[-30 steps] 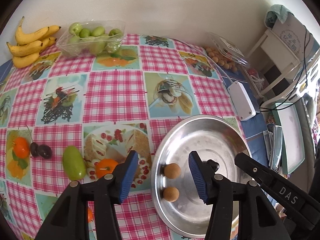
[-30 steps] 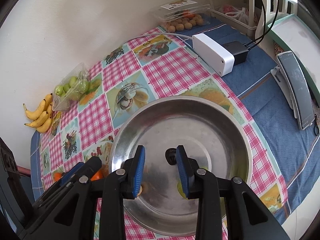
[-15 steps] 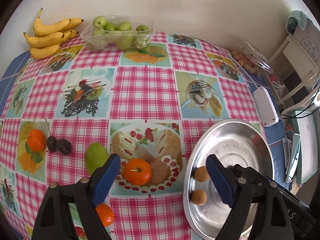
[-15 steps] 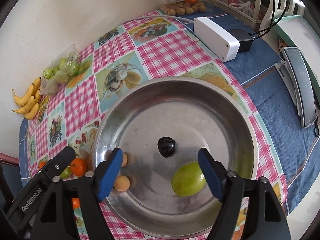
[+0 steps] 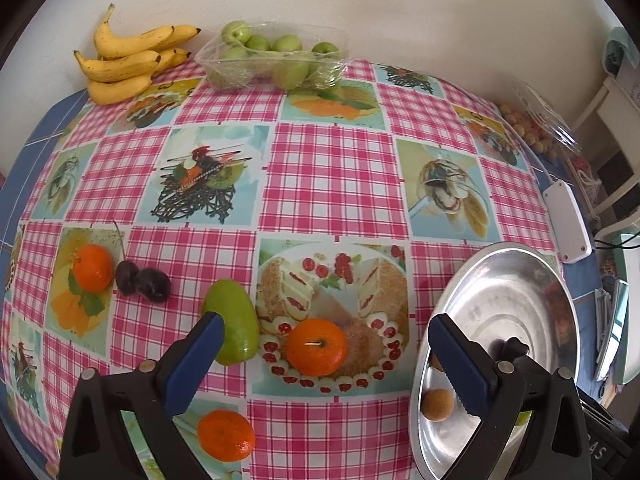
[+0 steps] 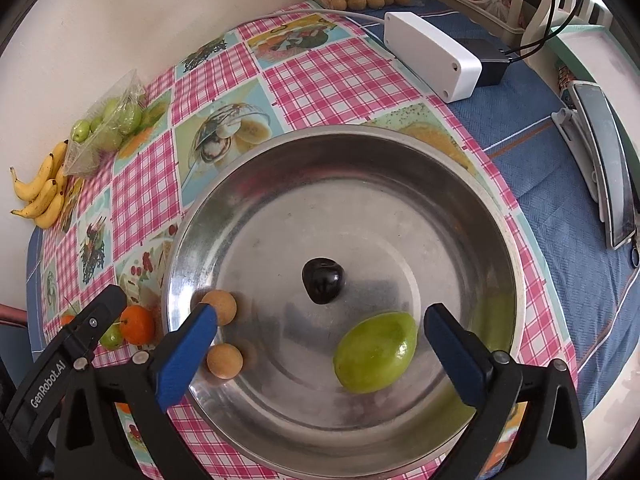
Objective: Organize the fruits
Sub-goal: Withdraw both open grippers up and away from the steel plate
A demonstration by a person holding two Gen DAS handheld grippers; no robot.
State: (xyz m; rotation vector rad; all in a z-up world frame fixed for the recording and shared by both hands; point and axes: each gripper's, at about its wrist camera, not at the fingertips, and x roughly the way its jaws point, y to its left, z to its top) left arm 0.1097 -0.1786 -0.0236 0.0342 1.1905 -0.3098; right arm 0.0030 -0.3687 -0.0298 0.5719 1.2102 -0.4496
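Two grippers, both with jaws opening and nothing pinched. The right gripper [image 6: 320,344] hangs over the steel bowl [image 6: 400,152], low centre of its frame; inside lie a green fruit [image 6: 374,352] between the jaws, a dark plum [image 6: 322,280] above it, and two tan balls [image 6: 222,334] at the left finger. The left gripper [image 5: 324,364] hovers over the checked cloth [image 5: 332,176], an orange [image 5: 316,346] between its jaws, a green mango [image 5: 234,320] by the left finger. Bananas [image 5: 124,64] sit upper left.
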